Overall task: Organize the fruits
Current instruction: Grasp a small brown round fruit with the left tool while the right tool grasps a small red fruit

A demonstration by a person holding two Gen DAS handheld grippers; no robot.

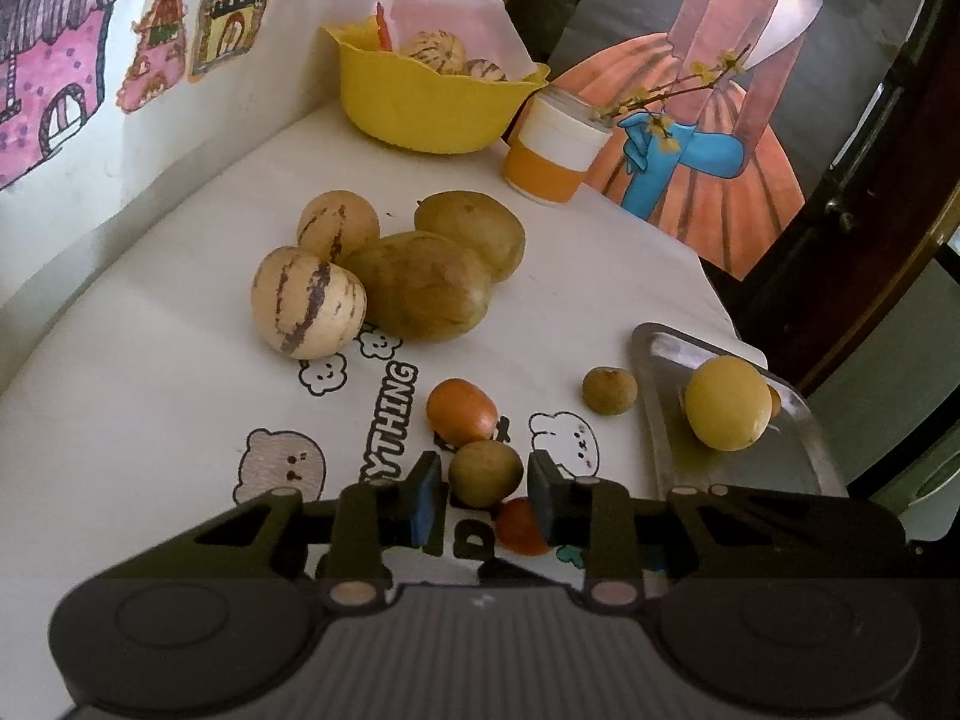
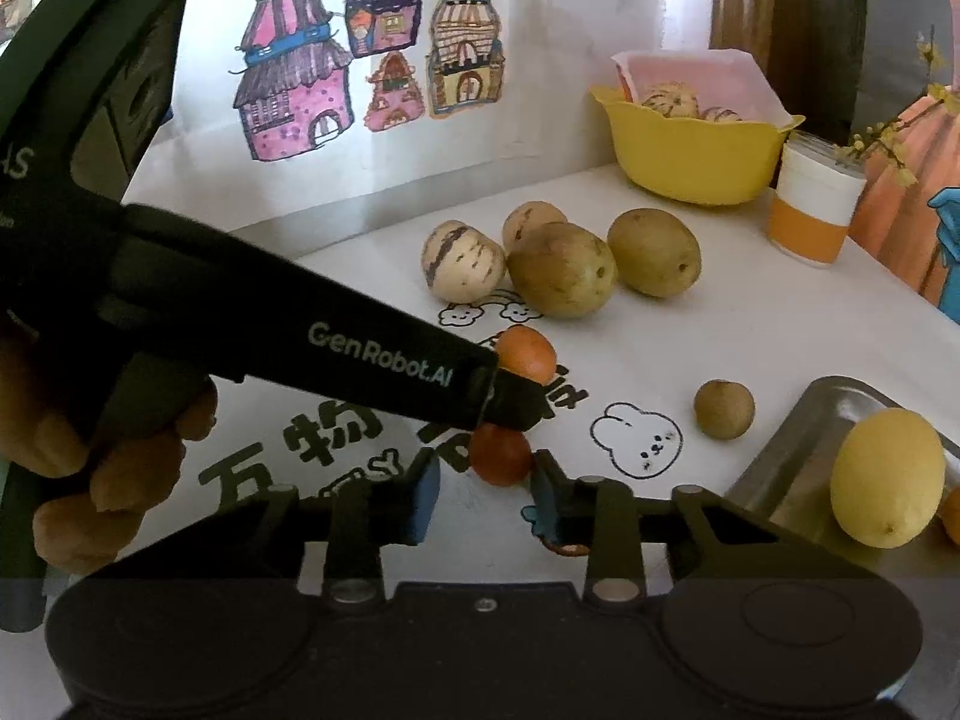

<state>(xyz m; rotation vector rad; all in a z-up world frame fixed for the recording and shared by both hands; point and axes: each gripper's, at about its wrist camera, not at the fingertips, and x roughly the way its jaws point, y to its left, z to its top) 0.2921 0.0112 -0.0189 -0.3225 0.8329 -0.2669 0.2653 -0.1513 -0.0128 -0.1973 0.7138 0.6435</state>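
Observation:
My left gripper (image 1: 486, 501) is open, and its blue pads flank a small brown-green fruit (image 1: 486, 473) on the white cloth with slim gaps on both sides. Two small orange fruits lie close, one ahead (image 1: 461, 411) and one under the fingers (image 1: 522, 525). In the right wrist view my right gripper (image 2: 485, 504) is open and holds nothing; an orange fruit (image 2: 501, 455) sits just beyond its tips. The left gripper (image 2: 513, 405) crosses that view from the left, held by a hand (image 2: 108, 468), and hides the brown-green fruit. A lemon (image 1: 727, 403) rests on the metal tray (image 1: 666, 420).
Two striped melons (image 1: 308, 302) and two large brown-green fruits (image 1: 420, 285) cluster mid-table. Another small brown fruit (image 1: 609, 390) lies beside the tray. A yellow bowl (image 1: 432, 114) holding striped fruits and an orange-white cup (image 1: 555, 147) stand at the back, by the wall.

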